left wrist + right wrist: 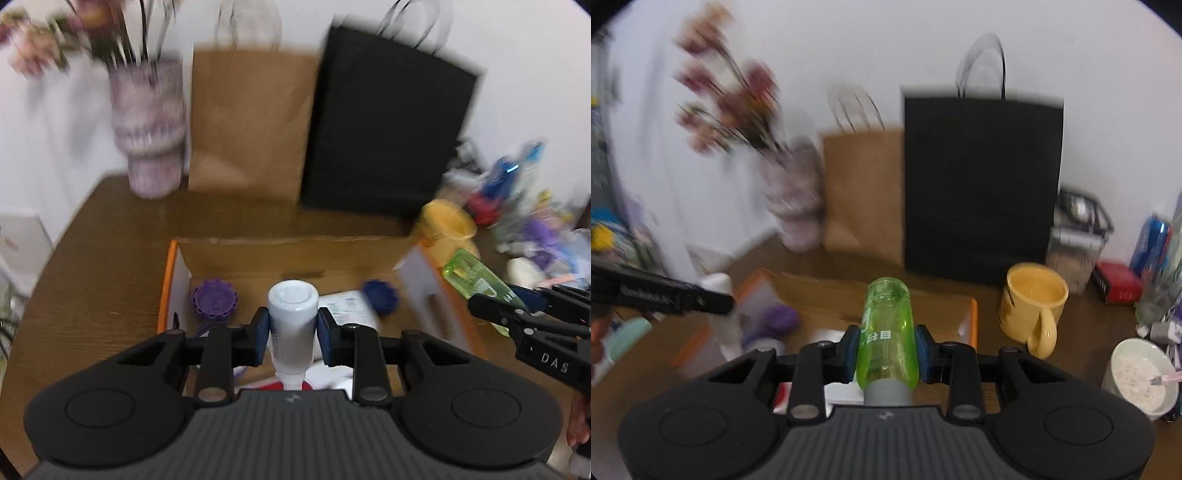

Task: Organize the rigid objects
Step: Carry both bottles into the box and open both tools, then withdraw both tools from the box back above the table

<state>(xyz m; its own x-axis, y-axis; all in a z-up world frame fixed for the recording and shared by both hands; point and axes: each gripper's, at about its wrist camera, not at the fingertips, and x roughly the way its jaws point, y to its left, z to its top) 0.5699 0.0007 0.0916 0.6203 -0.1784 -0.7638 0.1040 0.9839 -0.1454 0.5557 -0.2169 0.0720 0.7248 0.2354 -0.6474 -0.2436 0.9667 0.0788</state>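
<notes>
My left gripper [293, 332] is shut on a white bottle [293, 325], held base forward above an open cardboard box [295, 251]. Inside the box lie a purple toothed lid [214, 298], a dark blue lid [380, 295] and a white labelled packet [347, 306]. My right gripper [887, 343] is shut on a clear green bottle [887, 332] with a grey cap near the camera, over the box's [971, 314] right part. The right gripper with that green bottle [476, 277] also shows at the right of the left wrist view; the left gripper's finger [665, 291] shows at the left of the right wrist view.
A brown paper bag [251, 122] and a black paper bag [388, 129] stand against the wall behind the box, with a flower vase [151, 125] to their left. A yellow mug [1032, 302], a white bowl [1141, 373], a red box [1119, 282] and cluttered bottles crowd the table's right side.
</notes>
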